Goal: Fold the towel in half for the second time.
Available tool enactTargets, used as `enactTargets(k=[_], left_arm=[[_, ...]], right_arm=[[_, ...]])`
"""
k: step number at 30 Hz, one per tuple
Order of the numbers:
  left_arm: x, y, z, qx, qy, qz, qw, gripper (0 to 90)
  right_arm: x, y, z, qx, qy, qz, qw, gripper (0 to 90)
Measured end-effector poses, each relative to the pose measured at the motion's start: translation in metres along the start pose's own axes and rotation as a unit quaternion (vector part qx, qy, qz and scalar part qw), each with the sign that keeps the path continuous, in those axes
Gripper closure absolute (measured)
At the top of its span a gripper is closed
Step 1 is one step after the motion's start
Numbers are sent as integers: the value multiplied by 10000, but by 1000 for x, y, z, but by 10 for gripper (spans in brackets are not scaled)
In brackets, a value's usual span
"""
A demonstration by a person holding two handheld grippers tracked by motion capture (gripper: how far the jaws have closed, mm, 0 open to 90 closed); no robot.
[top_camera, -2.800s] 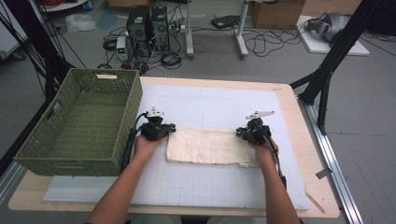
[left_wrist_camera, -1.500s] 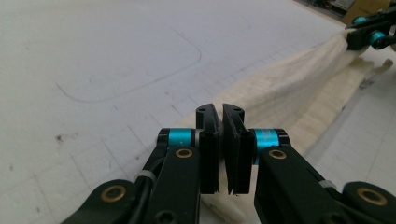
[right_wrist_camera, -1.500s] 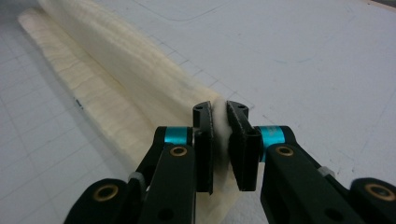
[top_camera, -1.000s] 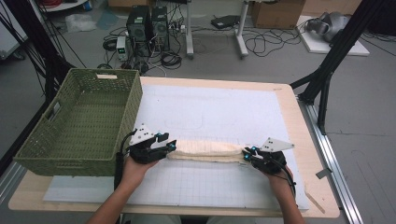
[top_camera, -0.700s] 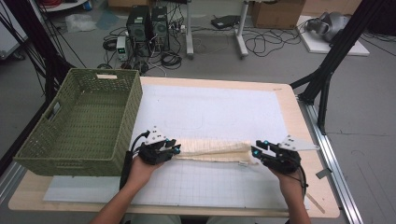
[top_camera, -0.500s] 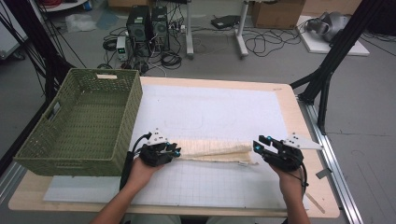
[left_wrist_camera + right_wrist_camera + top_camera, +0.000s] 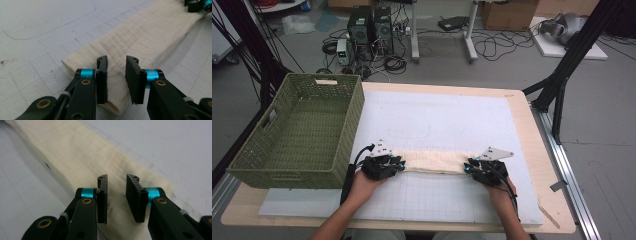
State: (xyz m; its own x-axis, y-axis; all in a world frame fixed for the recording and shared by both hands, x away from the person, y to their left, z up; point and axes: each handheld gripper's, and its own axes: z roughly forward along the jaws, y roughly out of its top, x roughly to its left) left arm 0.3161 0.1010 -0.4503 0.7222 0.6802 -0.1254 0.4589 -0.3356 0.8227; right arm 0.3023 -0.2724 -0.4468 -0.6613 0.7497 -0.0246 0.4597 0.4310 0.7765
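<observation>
A green basket (image 7: 297, 130) sits at nine o'clock on the table. Just right of it the cream cloth (image 7: 434, 161), folded into a narrow band, lies flat at six o'clock. The left gripper (image 7: 393, 165) and right gripper (image 7: 473, 167) stand over its ends, jaws parted with nothing pinched, the right having just narrowed. The cloth looks light, limp and grippy; pinch both short ends

towel (image 7: 434, 162): cream ribbed cloth, matt | basket (image 7: 297, 130): green woven plastic | table (image 7: 532, 125): pale wood
</observation>
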Motion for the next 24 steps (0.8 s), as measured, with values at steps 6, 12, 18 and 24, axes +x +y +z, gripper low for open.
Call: enactTargets(k=[6, 12, 18, 24], left_arm=[[0, -1, -1, 119, 81, 12, 9999, 739], [-3, -1, 0, 137, 195, 108, 9997, 748], [3, 14, -15, -233, 357, -188, 9989, 654], [19, 32, -21, -846, 346, -584, 9941, 663]], right_arm=[[-4, -9, -6, -83, -35, -62, 9999, 706], [-3, -10, -6, -38, -81, 53, 9999, 694], [0, -9, -5, -17, -149, 146, 9998, 670], [-1, -8, -4, 0, -143, 217, 9997, 662]])
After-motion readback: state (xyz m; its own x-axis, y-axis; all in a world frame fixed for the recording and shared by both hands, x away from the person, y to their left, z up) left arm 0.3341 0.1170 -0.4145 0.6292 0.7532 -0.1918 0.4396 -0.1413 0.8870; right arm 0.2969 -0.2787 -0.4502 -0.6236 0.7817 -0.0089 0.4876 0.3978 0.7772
